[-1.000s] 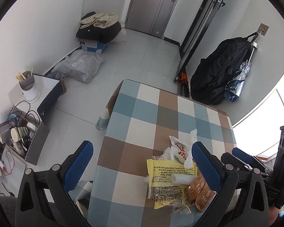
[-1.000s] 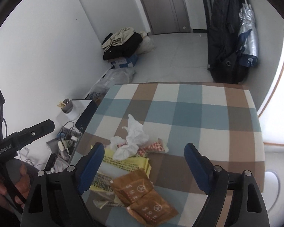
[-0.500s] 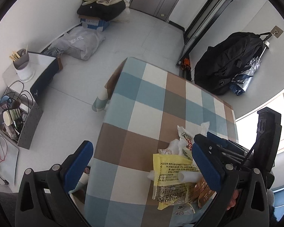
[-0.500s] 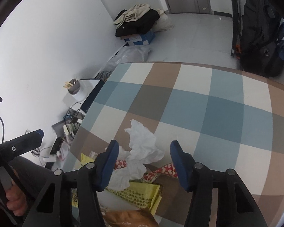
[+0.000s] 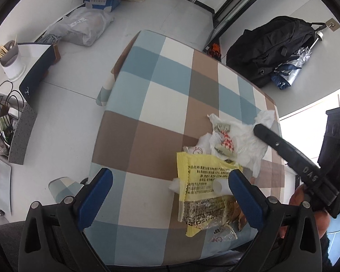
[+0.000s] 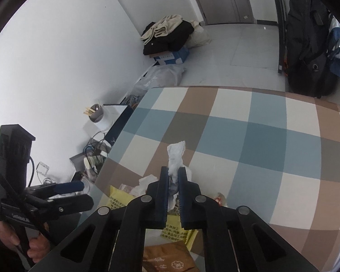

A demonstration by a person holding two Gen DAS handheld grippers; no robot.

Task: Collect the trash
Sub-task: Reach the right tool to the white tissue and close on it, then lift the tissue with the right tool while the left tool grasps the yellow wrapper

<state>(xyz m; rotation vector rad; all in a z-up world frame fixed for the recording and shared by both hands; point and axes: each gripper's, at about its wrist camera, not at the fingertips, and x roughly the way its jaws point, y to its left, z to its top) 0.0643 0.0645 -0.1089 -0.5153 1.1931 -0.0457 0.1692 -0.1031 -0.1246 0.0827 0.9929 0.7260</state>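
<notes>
- The right gripper (image 6: 173,174), wide open a second ago, has just closed its jaws onto the white tissue (image 6: 175,156) above the wrapper pile (image 5: 206,185) at the checked tabletop (image 5: 161,104)'s near edge.
- The left gripper (image 5: 170,181), now lower, keeps its jaws wide open and empty.

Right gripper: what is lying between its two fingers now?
In the right wrist view, the white tissue is pinched between the fingers of the right gripper, whose jaws have just been closing; its top sticks out above them.
</notes>
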